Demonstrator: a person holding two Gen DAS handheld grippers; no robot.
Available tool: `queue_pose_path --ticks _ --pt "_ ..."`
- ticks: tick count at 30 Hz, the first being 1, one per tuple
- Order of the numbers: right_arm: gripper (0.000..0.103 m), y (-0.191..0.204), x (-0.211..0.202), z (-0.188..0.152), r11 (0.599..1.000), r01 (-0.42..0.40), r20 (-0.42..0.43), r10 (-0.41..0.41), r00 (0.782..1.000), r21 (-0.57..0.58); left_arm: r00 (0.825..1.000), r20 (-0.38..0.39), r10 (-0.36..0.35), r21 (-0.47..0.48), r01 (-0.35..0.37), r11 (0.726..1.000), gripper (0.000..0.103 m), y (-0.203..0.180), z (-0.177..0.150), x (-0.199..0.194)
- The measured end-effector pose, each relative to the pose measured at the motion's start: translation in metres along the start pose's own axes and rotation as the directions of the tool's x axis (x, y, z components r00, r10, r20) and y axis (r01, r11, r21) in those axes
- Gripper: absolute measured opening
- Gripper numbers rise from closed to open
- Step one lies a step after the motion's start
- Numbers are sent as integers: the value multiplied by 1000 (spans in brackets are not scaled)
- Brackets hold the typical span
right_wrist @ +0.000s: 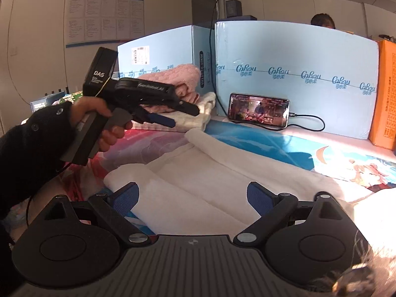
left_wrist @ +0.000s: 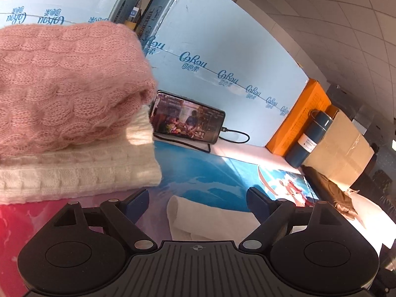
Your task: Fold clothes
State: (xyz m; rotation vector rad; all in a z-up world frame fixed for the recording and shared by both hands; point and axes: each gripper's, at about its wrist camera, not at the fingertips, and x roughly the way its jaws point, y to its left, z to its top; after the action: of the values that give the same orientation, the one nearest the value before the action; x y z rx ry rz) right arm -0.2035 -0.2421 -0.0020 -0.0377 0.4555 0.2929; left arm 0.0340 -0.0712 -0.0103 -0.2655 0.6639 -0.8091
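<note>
On bench: white garment [right_wrist: 198, 180] lay flat beneath right gripper [right_wrist: 193, 198], fingers apart, empty.
Left gripper [left_wrist: 198, 205]: spread wide, empty, just beside sweater stack [left_wrist: 74, 123].
Edges: rolled garment end [right_wrist: 198, 133] near stack.
Around: phone [right_wrist: 259, 110] against blue boxes [right_wrist: 297, 57].

We seem to be in an office or storeroom: a printed notice board [right_wrist: 105, 17] on the white wall up-left of the jaws, stacked pale-blue branded cardboard cartons [right_wrist: 294, 74] ahead, an orange carton [right_wrist: 386, 94] far right.
</note>
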Motion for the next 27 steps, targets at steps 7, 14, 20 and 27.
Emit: queue_pose_path --ticks 7,14,20,27 --pt "94 51 31 7 984 -17 -60 7 998 -179 1000 -15 -3 -5 3 1000 87 7 -5 12" --pt "82 70 55 8 971 -13 -106 -13 994 -240 1000 -30 -6 -11 6 1000 80 14 -10 25" --pt "58 72 59 9 978 -10 -115 -14 993 -207 997 -81 -8 51 13 999 28 4 -14 32" --pt "14 59 55 15 999 -26 -93 21 995 -48 997 -77 -27 48 31 998 11 4 -16 26"
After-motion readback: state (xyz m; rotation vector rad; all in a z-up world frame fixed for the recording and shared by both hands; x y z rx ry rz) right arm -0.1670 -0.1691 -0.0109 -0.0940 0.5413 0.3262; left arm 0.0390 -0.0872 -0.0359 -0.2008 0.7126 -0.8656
